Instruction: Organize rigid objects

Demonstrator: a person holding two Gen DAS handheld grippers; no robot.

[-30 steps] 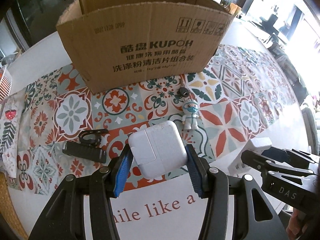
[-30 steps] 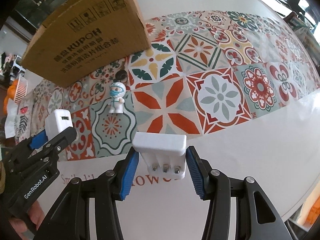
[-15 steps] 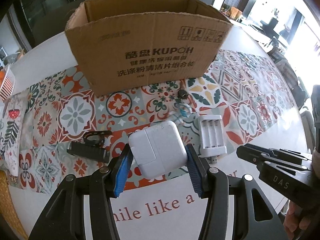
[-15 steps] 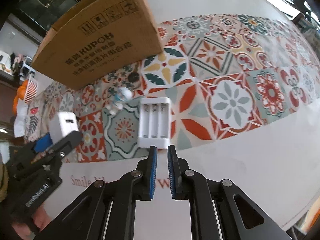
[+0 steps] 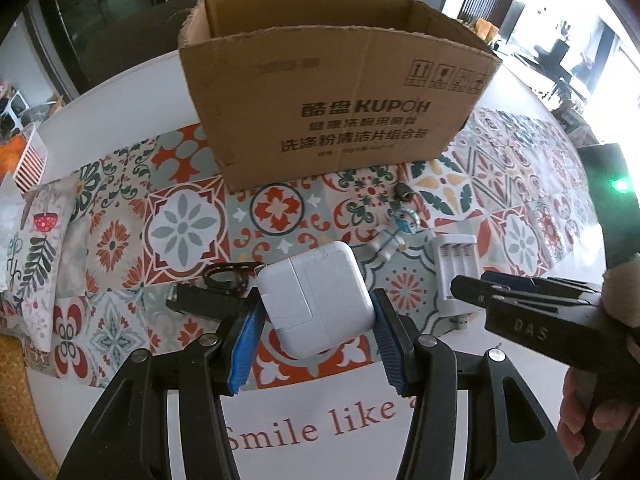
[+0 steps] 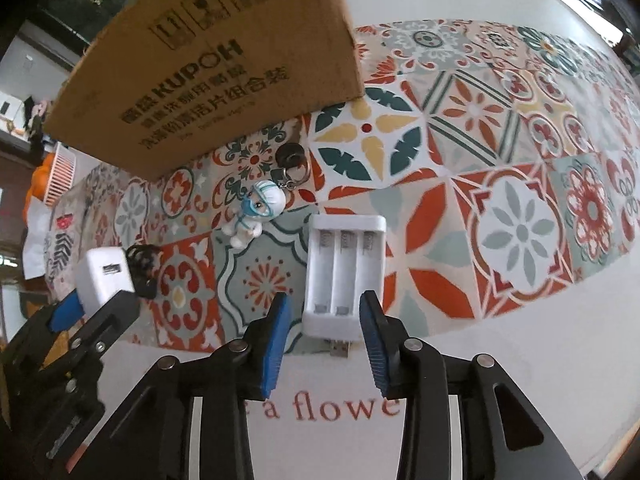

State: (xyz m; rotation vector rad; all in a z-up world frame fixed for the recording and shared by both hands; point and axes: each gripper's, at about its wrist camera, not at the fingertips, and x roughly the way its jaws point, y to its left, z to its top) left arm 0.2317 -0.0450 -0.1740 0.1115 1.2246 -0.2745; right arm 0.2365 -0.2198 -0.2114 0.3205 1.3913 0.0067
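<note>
I have the smooth, rounded white charger (image 5: pixel 316 300) pinched in my left hand-held gripper (image 5: pixel 316 336), lifted, I think, near the cardboard box (image 5: pixel 336 92). My right hand-held gripper (image 6: pixel 324 336) is spread around the ribbed white battery holder (image 6: pixel 345 276) lying on the patterned surface (image 6: pixel 520 236). Next I close on it squarely.

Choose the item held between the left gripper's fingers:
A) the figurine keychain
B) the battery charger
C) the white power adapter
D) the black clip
C: the left gripper is shut on the white power adapter, its blue pads pressing both sides, while the battery charger lies on the mat.
</note>
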